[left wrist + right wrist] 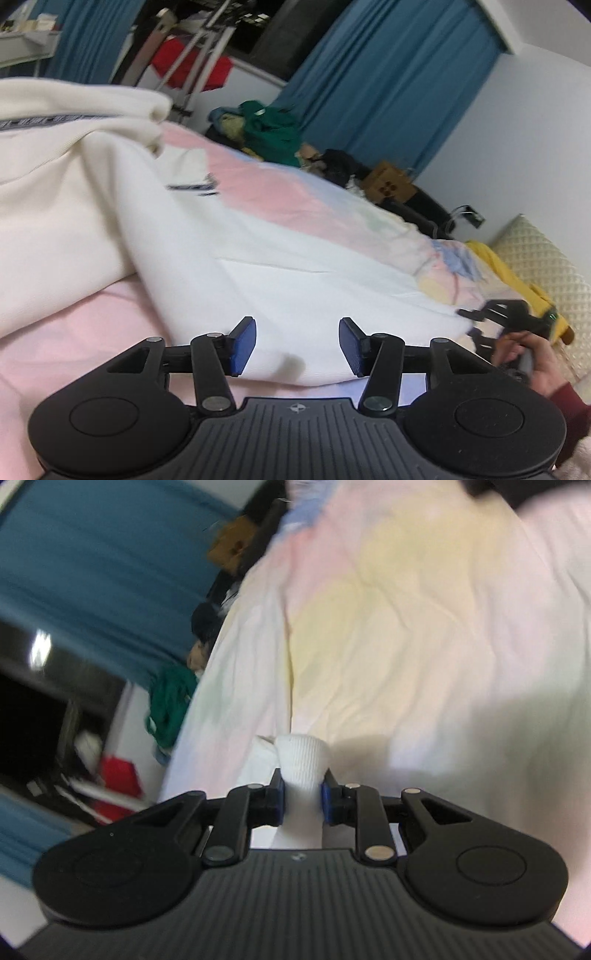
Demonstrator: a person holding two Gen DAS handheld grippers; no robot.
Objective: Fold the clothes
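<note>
1. The bed carries everything; its pastel cover, in pink, pale blue and yellow patches, fills the lower half of the left wrist view and most of the right wrist view, which is blurred.
2. A cream-white garment with a dark lettered stripe lies spread over the bed cover. It is bunched and folded high toward the left side and runs out flat toward the near edge, where its hem lies just under the left gripper.
3. Blue curtains hang behind the far edge of the bed, beside a pale wall.
4. A heap of clothes, with a green piece on top, sits past the far edge of the bed, near a brown cardboard box.
5. A yellow cloth lies at the bed's right end, against a quilted cream headboard.
6. The left gripper stands about half open over the garment's near hem; its blue pads press on nothing.
7. The right gripper is closed narrowly on a ribbed white cuff of the garment, which stands up between its blue pads.
8. In the left wrist view a hand in a dark red sleeve grips the right gripper near the bed's right end.
</note>
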